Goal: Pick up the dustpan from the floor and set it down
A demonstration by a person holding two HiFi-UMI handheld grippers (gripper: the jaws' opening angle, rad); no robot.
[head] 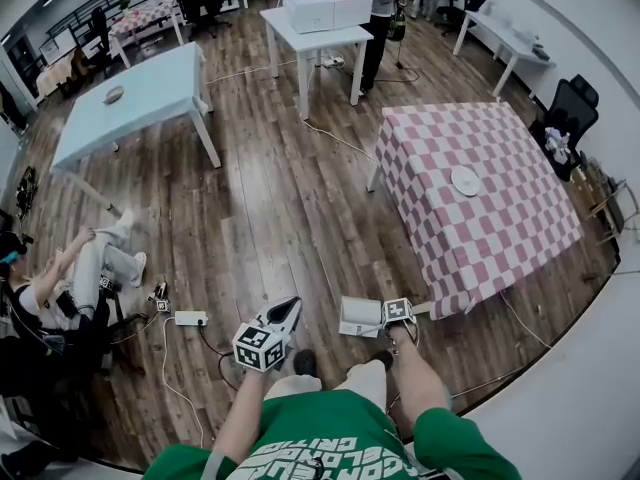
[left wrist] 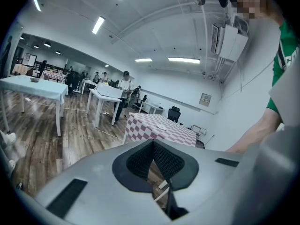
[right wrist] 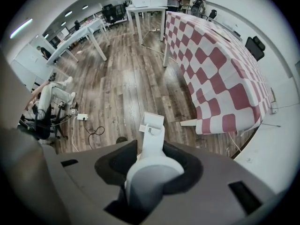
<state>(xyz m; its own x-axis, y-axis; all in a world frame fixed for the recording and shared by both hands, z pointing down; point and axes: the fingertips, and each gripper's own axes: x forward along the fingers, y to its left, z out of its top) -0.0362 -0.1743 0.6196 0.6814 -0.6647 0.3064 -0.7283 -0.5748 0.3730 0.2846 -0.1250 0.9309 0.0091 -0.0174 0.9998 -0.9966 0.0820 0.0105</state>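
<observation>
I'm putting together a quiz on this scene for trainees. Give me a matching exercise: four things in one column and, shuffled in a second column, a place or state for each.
1. dustpan
2. plate
3. power strip
4. left gripper

A. lying on the wooden floor
B. jaws together, nothing between them
C. on the checkered table
D. handle between the jaws of the right gripper

Pairs: 1-D; 2-C; 3-A; 4-B
</observation>
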